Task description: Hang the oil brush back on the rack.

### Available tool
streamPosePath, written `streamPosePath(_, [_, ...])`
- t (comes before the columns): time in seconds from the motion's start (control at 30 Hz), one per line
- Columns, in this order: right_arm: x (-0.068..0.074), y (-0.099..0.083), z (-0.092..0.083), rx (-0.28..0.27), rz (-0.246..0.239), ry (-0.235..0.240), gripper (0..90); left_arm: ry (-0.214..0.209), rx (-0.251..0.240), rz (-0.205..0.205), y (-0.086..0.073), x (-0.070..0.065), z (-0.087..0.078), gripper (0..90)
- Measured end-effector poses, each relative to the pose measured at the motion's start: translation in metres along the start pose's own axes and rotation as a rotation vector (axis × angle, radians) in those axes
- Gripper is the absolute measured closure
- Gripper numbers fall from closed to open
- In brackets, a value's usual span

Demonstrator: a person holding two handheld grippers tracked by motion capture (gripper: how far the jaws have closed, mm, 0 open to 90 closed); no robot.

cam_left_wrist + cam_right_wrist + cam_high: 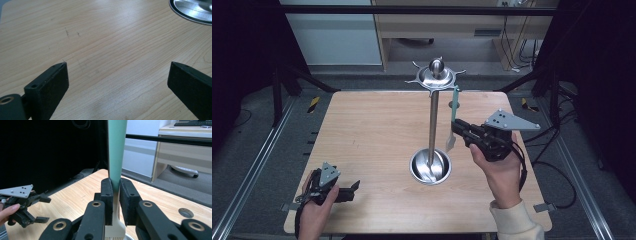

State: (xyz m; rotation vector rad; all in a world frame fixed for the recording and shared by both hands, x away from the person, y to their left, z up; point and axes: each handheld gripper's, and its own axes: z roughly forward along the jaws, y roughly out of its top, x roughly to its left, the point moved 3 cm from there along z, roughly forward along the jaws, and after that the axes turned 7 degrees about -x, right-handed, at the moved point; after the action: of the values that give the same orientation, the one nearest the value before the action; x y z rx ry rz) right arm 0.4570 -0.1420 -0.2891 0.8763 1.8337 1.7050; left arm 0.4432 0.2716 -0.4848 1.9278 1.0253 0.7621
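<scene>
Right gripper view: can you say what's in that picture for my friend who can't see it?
Two black tongs are shut on a utensil with a green handle that stands upright, its whitish end pointing down. Below lies a wooden table, and at the far left a hand holds the other gripper, its tongs open.

Glossy metal stand (433, 120) on smooth pale wood table (372, 130).

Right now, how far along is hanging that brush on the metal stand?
In hand: the right gripper has the green-handled brush clamped upright beside the stand. Left: getting it onto a hook of the top ring. The left gripper waits open over the table.
</scene>
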Motion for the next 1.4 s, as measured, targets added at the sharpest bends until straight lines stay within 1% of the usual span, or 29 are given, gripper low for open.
streamPosePath(0.17, [0.0, 0.0, 0.0, 0.004, -0.003, 0.0, 81.4, -0.002, 0.001, 0.0, 0.0, 0.0, 0.0, 3.1])
streamPosePath(0.23, [-0.001, 0.001, 0.0, 0.001, -0.005, -0.003, 79.6, -0.003, 0.0, 0.0, 0.0, 0.0, 0.0, 3.1])
streamPosePath(0.27, [-0.002, 0.002, -0.003, 0.0, -0.003, -0.008, 74.9, -0.004, 0.001, 0.0, 0.0, 0.0, 0.0, 3.1])
streamPosePath(0.3, [-0.002, 0.002, -0.003, 0.0, -0.003, -0.008, 74.9, -0.003, 0.001, 0.0, 0.0, 0.0, 0.0, 3.1])
streamPosePath(0.33, [-0.003, 0.003, -0.006, -0.001, -0.01, -0.021, 70.3, -0.004, 0.002, 0.001, 0.0, 0.0, 0.0, 3.1])
streamPosePath(0.37, [-0.003, 0.003, -0.006, -0.001, -0.01, -0.021, 70.3, -0.003, 0.003, 0.001, 0.0, 0.0, 0.0, 3.1])
streamPosePath(0.43, [-0.006, 0.003, -0.01, 0.007, -0.02, -0.042, 62.6, -0.002, 0.004, 0.0, 0.0, 0.0, 0.0, 3.1])
streamPosePath(0.5, [-0.009, 0.004, -0.014, 0.02, -0.035, -0.07, 51.4, -0.001, 0.001, 0.0, 0.0, 0.0, 0.0, 3.1])
streamPosePath(0.57, [-0.013, 0.004, -0.017, 0.039, -0.05, -0.096, 42.6, 0.001, 0.001, -0.002, 0.0, 0.0, -0.001, 3.1])
streamPosePath(0.63, [-0.016, 0.004, -0.022, 0.049, -0.071, -0.132, 37.6, 0.001, 0.001, -0.002, 0.0, 0.0, -0.001, 3.1])
streamPosePath(0.67, [-0.018, 0.004, -0.026, 0.048, -0.079, -0.161, 33.4, 0.002, 0.002, -0.002, 0.0, 0.0, -0.001, 3.2])
streamPosePath(0.73, [-0.022, 0.002, -0.031, 0.053, -0.082, -0.193, 26.2, 0.002, 0.001, -0.002, 0.0, 0.0, -0.001, 3.1])
streamPosePath(0.77, [-0.027, -0.001, -0.034, 0.069, -0.085, -0.213, 21.5, 0.002, 0.001, -0.003, 0.0, 0.0, -0.001, 3.1])
streamPosePath(0.8, [-0.027, -0.001, -0.034, 0.069, -0.085, -0.213, 21.5, 0.002, 0.002, -0.003, 0.0, 0.0, 0.0, 3.1])
streamPosePath(0.87, [-0.032, -0.006, -0.038, 0.085, -0.095, -0.249, 17.1, 0.002, 0.002, -0.002, 0.0, 0.0, -0.001, 3.1])
streamPosePath(0.9, [-0.035, -0.007, -0.039, 0.091, -0.1, -0.259, 15.0, 0.001, 0.001, -0.002, 0.0, 0.0, -0.001, 3.1])
streamPosePath(0.97, [-0.041, -0.012, -0.042, 0.101, -0.093, -0.289, 12.0, 0.001, 0.002, -0.003, 0.0, 0.0, 0.0, 3.1])
streamPosePath(1.0, [-0.044, -0.014, -0.043, 0.103, -0.101, -0.296, 10.0, 0.001, 0.002, -0.003, 0.0, 0.0, 0.0, 3.1])
streamPosePath(1.1, [-0.052, -0.022, -0.047, 0.112, -0.108, -0.309, 8.6, 0.0, 0.001, -0.003, 0.0, 0.0, -0.001, 3.1])
streamPosePath(1.13, [-0.052, -0.022, -0.047, 0.112, -0.108, -0.309, 8.6, 0.001, 0.002, -0.003, 0.0, 0.001, -0.001, 3.1])
streamPosePath(1.17, [-0.056, -0.027, -0.049, 0.121, -0.1, -0.308, 7.3, 0.001, 0.002, -0.004, 0.0, 0.001, -0.001, 3.1])
streamPosePath(1.23, [-0.058, -0.03, -0.05, 0.127, -0.095, -0.308, 7.0, 0.002, 0.0, -0.004, -0.001, 0.0, -0.001, 3.1])
streamPosePath(1.3, [-0.063, -0.04, -0.052, 0.155, -0.083, -0.312, 6.7, 0.0, 0.003, -0.002, 0.0, 0.0, -0.001, 3.1])
streamPosePath(1.33, [-0.063, -0.04, -0.052, 0.155, -0.083, -0.312, 6.7, 0.001, 0.003, 0.0, 0.0, 0.0, -0.001, 3.1])
streamPosePath(1.4, [-0.066, -0.046, -0.054, 0.164, -0.079, -0.313, 7.2, 0.0, 0.002, -0.002, 0.0, 0.0, -0.001, 3.1])
